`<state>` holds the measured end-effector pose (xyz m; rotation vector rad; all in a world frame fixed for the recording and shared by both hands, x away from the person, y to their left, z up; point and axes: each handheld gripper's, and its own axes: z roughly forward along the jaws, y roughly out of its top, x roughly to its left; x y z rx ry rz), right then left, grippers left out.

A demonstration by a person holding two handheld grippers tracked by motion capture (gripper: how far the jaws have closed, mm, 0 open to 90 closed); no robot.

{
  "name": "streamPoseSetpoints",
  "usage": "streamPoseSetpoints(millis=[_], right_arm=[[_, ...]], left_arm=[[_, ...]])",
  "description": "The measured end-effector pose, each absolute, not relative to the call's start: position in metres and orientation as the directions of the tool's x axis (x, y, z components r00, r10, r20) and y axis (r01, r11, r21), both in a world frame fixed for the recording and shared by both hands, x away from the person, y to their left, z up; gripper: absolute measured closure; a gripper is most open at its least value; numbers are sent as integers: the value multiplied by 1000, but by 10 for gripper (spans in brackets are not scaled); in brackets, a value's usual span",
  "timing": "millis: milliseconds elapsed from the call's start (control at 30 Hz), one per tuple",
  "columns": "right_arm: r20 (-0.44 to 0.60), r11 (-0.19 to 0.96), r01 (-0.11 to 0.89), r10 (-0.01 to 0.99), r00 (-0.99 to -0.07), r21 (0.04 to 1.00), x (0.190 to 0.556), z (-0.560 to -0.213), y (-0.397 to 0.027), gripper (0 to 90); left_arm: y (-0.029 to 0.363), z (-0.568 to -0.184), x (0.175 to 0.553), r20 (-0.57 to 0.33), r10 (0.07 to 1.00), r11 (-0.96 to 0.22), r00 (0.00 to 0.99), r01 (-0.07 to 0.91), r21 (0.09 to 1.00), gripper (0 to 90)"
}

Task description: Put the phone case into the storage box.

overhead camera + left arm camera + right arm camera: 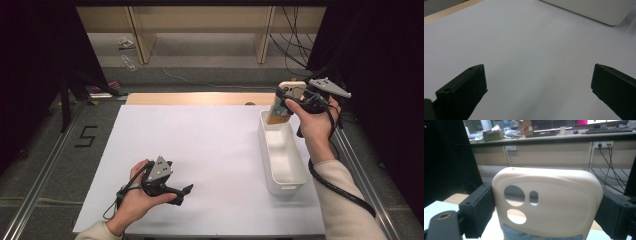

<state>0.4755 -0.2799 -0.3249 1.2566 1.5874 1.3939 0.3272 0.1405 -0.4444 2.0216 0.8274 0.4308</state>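
A black number "5" (87, 136) is marked on the grey floor to the left of the tabletop (200, 150); no other writing can be read, and no brand is seen on the things in use.

A phone case (549, 202) is held by the right tongs (286, 102), whose pads are pressed on its two long sides. The case is made of smooth cream-coloured plastic with rounded corners. Three holes are cut in its upper part: a large round one, a small oval one beside it, and another round one below. A raised outline is moulded around this area, and a bluish patterned patch is seen at the lower edge in the right gripper view. In the high view the case is kept in the air, roughly upright, just above the far end of the white tray (300, 172).

The tray is a long, narrow box of matte white plastic with rounded corners and a thin rim. It is placed on the right side of the tabletop, which is covered by a plain white sheet; a strip of light wood is visible at the far edge.

The left tongs (184, 195) are held low over the near left part of the sheet, well apart from the tray. Their jaws are opened wide and nothing is between them. The pads (464, 92) are black, flat and blocky.
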Motion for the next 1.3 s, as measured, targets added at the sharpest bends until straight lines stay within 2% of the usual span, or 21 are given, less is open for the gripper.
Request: streamPoseSetpoints(millis=[1300], right_arm=[[94,-19,258,955,-283,966,496,-333,-273,130]], left_arm=[[141,-444,327,-13,696,-387,718,389,836,0]])
